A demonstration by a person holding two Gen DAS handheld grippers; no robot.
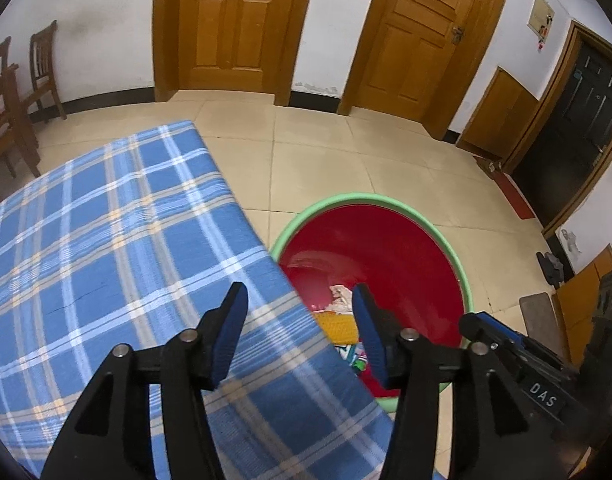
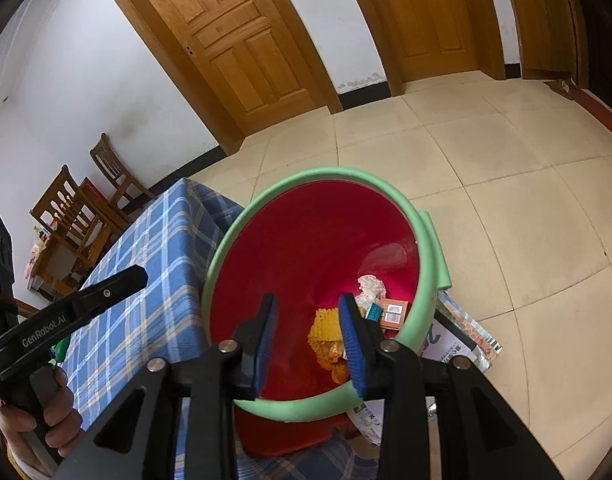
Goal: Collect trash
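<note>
Red plastic, rimmed in pale green foam, makes up the round bin (image 2: 306,248) that sits on the tiled floor against the blue plaid tablecloth (image 1: 106,240). The collected trash lies at its bottom: a yellow honeycomb-textured wrapper (image 2: 325,330), a crumpled white paper wad (image 2: 371,286) and a small orange carton (image 2: 393,312). In the right wrist view the right gripper (image 2: 307,330) hangs over the bin mouth, released, nothing between its blue pads; the wrapper shows through the gap toward 12 o'clock. The left gripper (image 1: 298,320) is spread wider, also empty, half over the cloth edge, with the bin toward 1 o'clock. The visible cloth carries no litter. Both hold nothing, so my judgement is that any next piece must be sought elsewhere, neither hand being clearly nearer.
</note>
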